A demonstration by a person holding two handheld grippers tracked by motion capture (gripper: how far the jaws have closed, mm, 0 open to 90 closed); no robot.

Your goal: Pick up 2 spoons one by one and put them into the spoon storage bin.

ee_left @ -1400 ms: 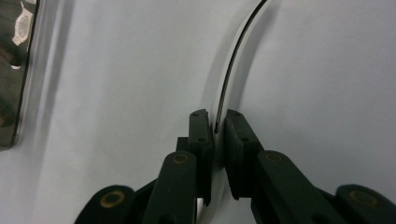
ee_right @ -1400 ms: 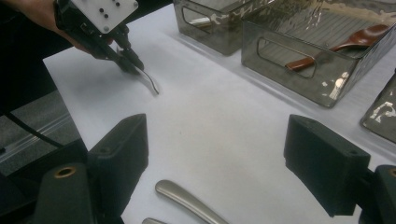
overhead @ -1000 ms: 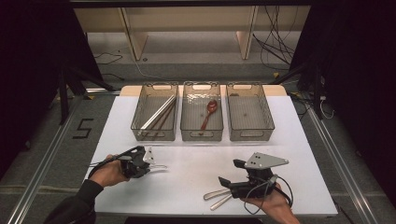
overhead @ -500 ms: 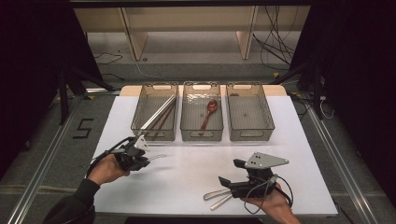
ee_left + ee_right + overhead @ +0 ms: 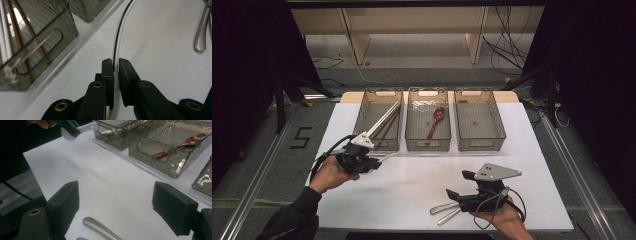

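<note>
My left gripper (image 5: 378,161) hovers above the table just in front of the left tray (image 5: 362,114), shut on a white spoon (image 5: 387,157). Its own view has the spoon (image 5: 122,32) edge-on, pinched between the black jaws (image 5: 115,65). From the right gripper view the spoon (image 5: 76,129) hangs at the top left. My right gripper (image 5: 453,196) rests near the front right edge, open (image 5: 116,202), with metal utensil handles (image 5: 443,208) (image 5: 100,228) lying just before it.
Three clear trays stand in a row at the back. The left tray holds white and brown chopsticks (image 5: 384,122), the middle tray (image 5: 428,146) a brown spoon (image 5: 435,122), and the right tray (image 5: 500,122) nothing I can see. White table (image 5: 412,175) lies between the hands.
My left hand has lifted off the table with the white spoon and moved a little toward the left tray. The right hand has stayed put.
</note>
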